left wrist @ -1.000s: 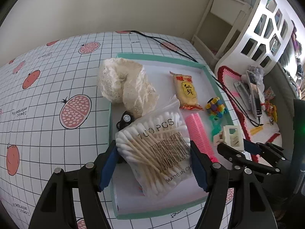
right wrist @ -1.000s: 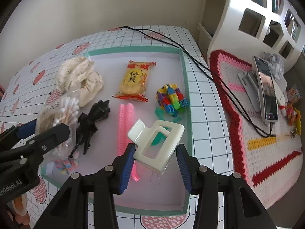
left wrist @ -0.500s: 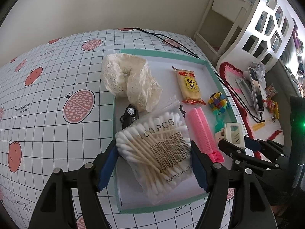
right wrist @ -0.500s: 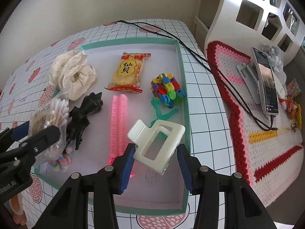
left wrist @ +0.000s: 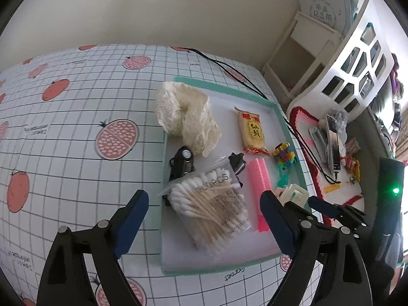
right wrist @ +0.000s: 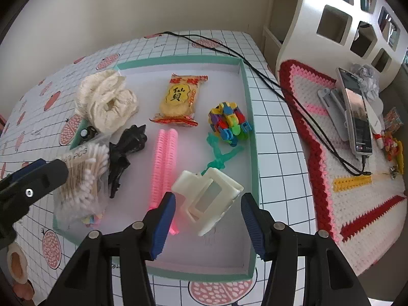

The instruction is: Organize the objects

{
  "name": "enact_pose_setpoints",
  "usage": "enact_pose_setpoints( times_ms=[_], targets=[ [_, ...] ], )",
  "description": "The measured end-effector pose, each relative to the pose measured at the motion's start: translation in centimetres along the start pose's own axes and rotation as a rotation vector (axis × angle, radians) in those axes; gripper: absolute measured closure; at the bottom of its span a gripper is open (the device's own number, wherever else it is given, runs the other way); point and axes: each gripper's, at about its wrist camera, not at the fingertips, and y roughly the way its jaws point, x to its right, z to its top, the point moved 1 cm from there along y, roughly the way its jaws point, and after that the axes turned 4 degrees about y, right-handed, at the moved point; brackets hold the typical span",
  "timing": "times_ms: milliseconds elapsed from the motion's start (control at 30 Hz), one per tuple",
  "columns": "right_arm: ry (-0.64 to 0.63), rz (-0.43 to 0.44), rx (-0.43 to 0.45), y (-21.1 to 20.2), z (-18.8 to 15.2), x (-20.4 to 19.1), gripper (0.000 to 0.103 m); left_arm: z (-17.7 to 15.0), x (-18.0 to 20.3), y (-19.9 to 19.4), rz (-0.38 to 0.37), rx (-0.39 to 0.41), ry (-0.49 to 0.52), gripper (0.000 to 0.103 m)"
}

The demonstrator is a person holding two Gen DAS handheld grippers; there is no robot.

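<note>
- On the bench, covered in a white grid cloth printed with pink fruit, sits a shallow tray with a teal rim and a white floor.
- Left claw reaches forward from 6 o'clock in its own view, level and low over the tray's near left edge. Its blue-padded fingers are spread wide, touching nothing.
- Between those fingers, and clear of both, a clear bag of cotton swabs lies on the tray floor at the near left corner.
- Right claw also comes in from 6 o'clock in its view, over the tray's near right part. Its blue fingers stand apart.
- A cream hair clip lies tilted on the tray floor between them. Whether the left finger just touches it, I cannot tell; the right finger is clear of it.
- At 12 o'clock from the hair clip lies a green plastic figure, then a multicoloured block toy near the tray's right wall.
- A pink comb lies lengthwise at 10 o'clock from the clip, its near end beside the right claw's left finger.
- A yellow snack packet lies at the tray's far middle.
- A cream lace cloth is bunched over the far left corner.
- A black toy car sits by the left rim, and a black spiky toy lies between the swabs and the comb.
- Small pastel candies show under the swab bag's near end.
</note>
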Motion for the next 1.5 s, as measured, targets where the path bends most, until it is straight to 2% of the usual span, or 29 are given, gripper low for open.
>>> enact_pose_setpoints(
  times_ms=[100,500,633,733,867,1033,1433,1500],
  targets=[
    [0.002,0.008,0.012,-1.0,-0.4,-0.4,0.046,-0.4,-0.1,-0.8,0.035,0.013,0.003,0.003],
    [0.001,0.007,0.019,-4.6,-3.3,-2.1,0.046,-3.8,-2.4,-5.3,0.144,0.021,-0.024,0.003],
    [0.001,0.005,0.028,-5.7,-4.5,-2.6,0.046,-5.1,-2.6,-6.4,0.133,0.020,-0.042,0.003],
    [-0.008,0.006,0.030,-6.3,-5.3,-3.2,0.046,-5.9,-2.2,-7.4,0.169,0.040,-0.017,0.003],
    [-0.029,0.003,0.036,-7.0,-6.5,-3.8,0.046,-7.3,-2.2,-8.4,0.162,0.054,-0.001,0.003],
    [-0.050,-0.004,0.045,-7.7,-7.8,-4.4,0.046,-8.9,-2.5,-9.5,0.200,0.072,0.019,0.003],
    [-0.039,0.031,0.049,-8.5,-10.0,-4.7,0.046,-11.5,-3.2,-10.0,0.199,0.060,0.006,0.003],
    [-0.032,0.026,0.053,-8.6,-10.1,-4.7,0.040,-11.8,-3.4,-10.1,0.209,0.057,0.006,0.003]
  ],
)
